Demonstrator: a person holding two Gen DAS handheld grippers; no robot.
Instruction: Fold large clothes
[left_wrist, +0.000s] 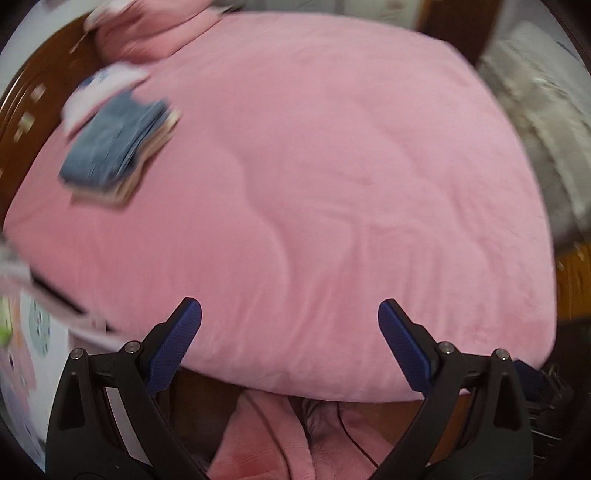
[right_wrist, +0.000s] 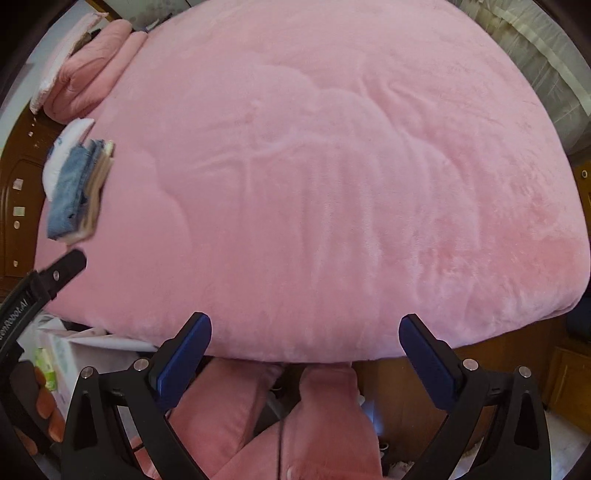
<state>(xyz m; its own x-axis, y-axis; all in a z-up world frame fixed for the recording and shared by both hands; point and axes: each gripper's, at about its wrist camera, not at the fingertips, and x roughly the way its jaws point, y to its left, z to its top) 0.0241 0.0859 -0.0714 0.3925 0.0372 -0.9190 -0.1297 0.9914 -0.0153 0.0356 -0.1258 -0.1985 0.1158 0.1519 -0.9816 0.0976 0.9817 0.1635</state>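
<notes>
Hovering over the pink bed cover (right_wrist: 332, 184), both tongs are pointing steeply down with nothing between their pads. The right gripper (right_wrist: 304, 350) is spread wide, released, blue pads over the cover's near edge. The left gripper (left_wrist: 290, 339) is likewise standing released; in the right wrist view its black finger (right_wrist: 62, 267) is poking in low on the left. The folded clothes stack (right_wrist: 77, 192), denim on top of beige layers with a white piece (right_wrist: 64, 147) behind it, is lying well ahead and left of both tongs, near the cover's left edge. Its long axis is running away from the tongs, roughly along that edge, toward the pink pillows (right_wrist: 92, 74). The person's pink-trousered legs (right_wrist: 325, 417) are showing below the pads.
</notes>
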